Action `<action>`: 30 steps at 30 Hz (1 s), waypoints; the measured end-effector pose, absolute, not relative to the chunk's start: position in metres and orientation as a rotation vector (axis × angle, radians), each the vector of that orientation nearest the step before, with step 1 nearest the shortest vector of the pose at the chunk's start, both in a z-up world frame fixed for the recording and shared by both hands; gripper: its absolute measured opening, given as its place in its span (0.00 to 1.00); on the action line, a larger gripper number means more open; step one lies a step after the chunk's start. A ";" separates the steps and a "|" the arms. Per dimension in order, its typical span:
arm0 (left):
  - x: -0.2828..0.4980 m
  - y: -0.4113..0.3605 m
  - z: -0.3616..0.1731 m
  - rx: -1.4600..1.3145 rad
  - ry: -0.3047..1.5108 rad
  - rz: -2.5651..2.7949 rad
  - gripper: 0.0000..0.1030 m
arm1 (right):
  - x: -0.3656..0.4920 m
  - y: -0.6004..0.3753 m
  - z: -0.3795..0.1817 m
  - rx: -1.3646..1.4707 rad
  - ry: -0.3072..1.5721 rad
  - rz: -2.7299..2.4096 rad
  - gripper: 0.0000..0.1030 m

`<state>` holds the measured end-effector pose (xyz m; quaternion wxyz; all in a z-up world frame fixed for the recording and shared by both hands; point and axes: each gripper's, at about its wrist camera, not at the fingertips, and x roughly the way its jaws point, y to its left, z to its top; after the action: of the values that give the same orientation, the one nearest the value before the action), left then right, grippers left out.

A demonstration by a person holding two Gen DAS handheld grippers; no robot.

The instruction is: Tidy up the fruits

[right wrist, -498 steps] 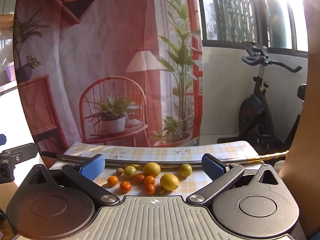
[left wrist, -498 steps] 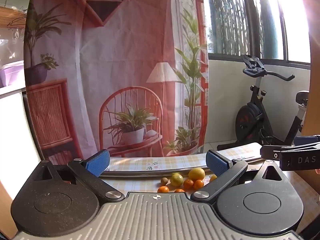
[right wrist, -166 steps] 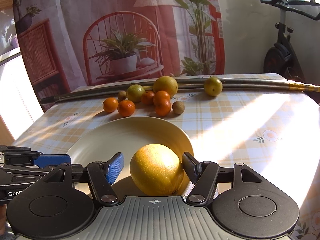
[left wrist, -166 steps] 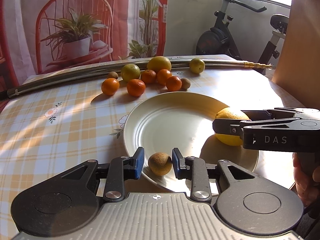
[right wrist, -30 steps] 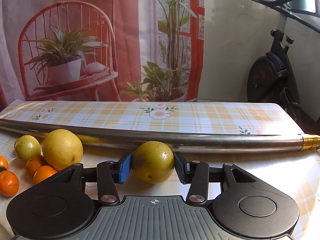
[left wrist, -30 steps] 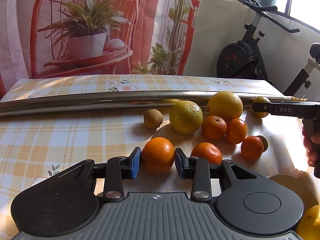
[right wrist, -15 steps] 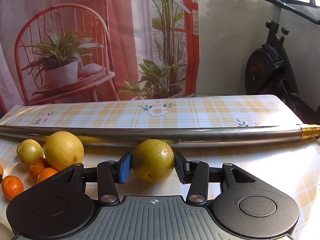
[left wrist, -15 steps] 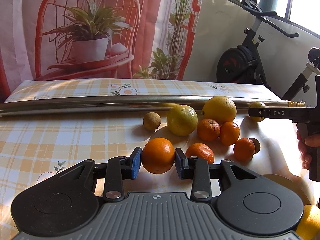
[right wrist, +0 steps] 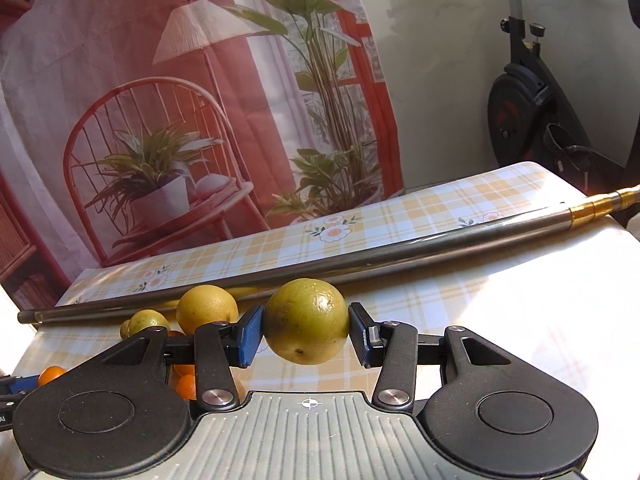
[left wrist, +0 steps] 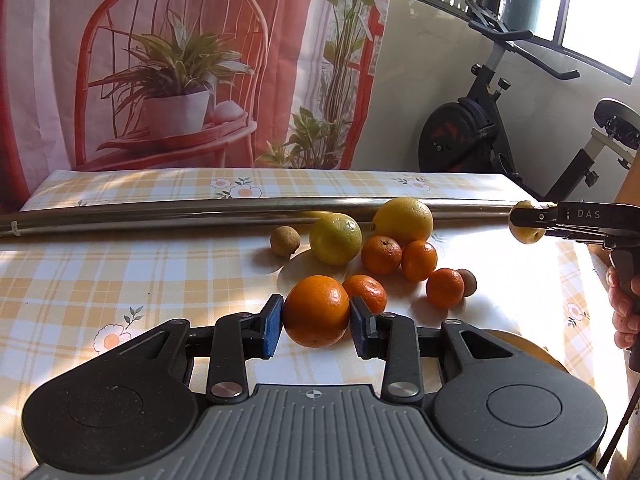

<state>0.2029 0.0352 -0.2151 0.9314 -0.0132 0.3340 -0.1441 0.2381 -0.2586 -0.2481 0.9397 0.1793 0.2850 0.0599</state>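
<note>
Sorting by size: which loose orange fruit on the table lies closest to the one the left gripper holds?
The mandarin just behind the gripped orange, to its right; the other three sit farther back.

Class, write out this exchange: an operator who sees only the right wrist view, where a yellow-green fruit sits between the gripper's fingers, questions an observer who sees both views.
Operator: My right gripper grips the yellow-green fruit. What is the left one doing?
Observer: The left gripper is shut on an orange.
Operator: I see no plate. Where is it?
Observer: Part of the plate shows just right of the left gripper, nearer than the fruit pile.
</note>
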 end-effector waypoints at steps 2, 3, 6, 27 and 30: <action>0.198 0.034 -0.211 -0.031 0.679 -0.299 0.36 | 0.227 -0.258 -0.242 0.369 0.568 0.120 0.41; 0.195 0.033 -0.208 -0.032 0.675 -0.301 0.36 | 0.223 -0.257 -0.239 0.366 0.561 0.117 0.41; 0.186 0.029 -0.202 -0.030 0.662 -0.309 0.36 | 0.205 -0.254 -0.231 0.348 0.538 0.116 0.41; 0.150 0.006 -0.194 0.026 0.708 -0.350 0.36 | 0.159 -0.208 -0.203 0.191 0.546 0.217 0.41; 0.148 0.002 -0.196 0.042 0.717 -0.361 0.36 | 0.160 -0.201 -0.203 0.174 0.564 0.242 0.41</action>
<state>0.1483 0.0025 -0.1957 0.9203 0.0204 0.3488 -0.1759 0.1598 -0.2011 -0.2034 0.9496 0.0855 0.2773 0.1188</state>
